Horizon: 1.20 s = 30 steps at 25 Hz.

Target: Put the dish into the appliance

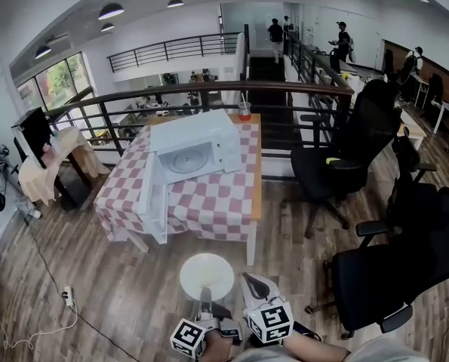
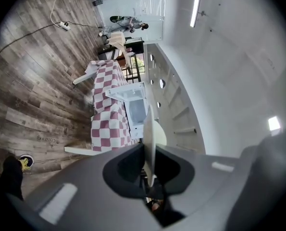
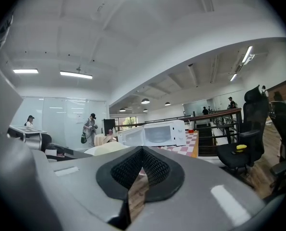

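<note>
The white dish (image 1: 207, 276) is out over the wooden floor, well short of the counter (image 1: 216, 206), and lies flat with its face up. Its near rim is pinched between the fingers of the left gripper (image 1: 205, 299). In the left gripper view the dish (image 2: 150, 126) shows edge-on as a thin pale blade. It runs straight down into the left gripper (image 2: 149, 154), whose fingers (image 2: 128, 165) press on it from both sides, nearly closed.

That view has the floor at the left and the ceiling at the right, so this gripper is rolled onto its side. It points about level at the microwave (image 2: 135, 110).

The right gripper (image 1: 251, 283) sits just beside the left one at the bottom of the head view, clear of the dish, and points ahead a touch below level. In its own view the right gripper (image 3: 142, 149) has its fingers together at the tips and holds nothing (only a sliver of floor shows below the tips).

The microwave (image 1: 198, 145) stands on the checked cloth of the counter with its door (image 1: 155, 198) swung open toward the person. A cup (image 1: 244, 111) stands behind it at the far edge.
</note>
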### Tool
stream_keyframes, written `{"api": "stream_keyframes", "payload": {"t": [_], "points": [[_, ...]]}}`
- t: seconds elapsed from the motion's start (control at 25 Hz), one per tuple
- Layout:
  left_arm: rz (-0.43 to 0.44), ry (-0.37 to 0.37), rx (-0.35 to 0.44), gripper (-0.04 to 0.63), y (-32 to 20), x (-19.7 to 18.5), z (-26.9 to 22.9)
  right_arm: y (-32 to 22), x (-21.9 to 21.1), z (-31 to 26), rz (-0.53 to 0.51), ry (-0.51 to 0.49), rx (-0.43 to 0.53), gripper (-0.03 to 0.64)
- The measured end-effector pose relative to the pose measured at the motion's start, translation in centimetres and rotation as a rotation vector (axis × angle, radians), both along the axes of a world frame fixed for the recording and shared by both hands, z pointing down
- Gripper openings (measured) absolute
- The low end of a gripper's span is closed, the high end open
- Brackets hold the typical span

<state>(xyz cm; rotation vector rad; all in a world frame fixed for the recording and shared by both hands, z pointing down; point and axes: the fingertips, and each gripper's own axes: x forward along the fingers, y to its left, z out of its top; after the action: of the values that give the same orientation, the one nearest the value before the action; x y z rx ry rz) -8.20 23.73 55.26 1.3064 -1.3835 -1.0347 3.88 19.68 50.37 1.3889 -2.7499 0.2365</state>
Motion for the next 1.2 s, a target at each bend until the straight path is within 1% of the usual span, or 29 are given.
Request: {"api": "stream_keyframes", "payload": {"t": [0.2, 0.32, 0.56, 0.68, 0.96, 1.2], "points": [[0.002, 0.02, 0.012, 0.031, -5.2, 0.1, -0.4, -4.9, -0.2, -0.8, -0.007, 0.005, 0.015, 0.0], [0.006, 0.02, 0.019, 0.031, -8.0, 0.4, -0.7, -7.6, -0.4, -1.0, -0.021, 0.006, 0.019, 0.0], [0.002, 0.024, -0.005, 0.031, -13.2, 1.1, -0.3, -12.7, -0.6, -0.7, -0.06, 0.004, 0.021, 0.0], [-0.003, 0.022, -0.002, 0.031, -15.8, 1.3, -0.1, -15.0, -0.8, -0.5, -0.093, 0.002, 0.021, 0.0], [-0.031, 0.008, -0.005, 0.031, -18.3, 1.2, 0.5, -17.4, -1.3, 0.1, -0.166, -0.004, 0.024, 0.0], [-0.044, 0.006, -0.021, 0.031, -19.0, 1.2, 1.3, -18.2, -1.2, 0.7, -0.195, -0.008, 0.024, 0.0]]}}
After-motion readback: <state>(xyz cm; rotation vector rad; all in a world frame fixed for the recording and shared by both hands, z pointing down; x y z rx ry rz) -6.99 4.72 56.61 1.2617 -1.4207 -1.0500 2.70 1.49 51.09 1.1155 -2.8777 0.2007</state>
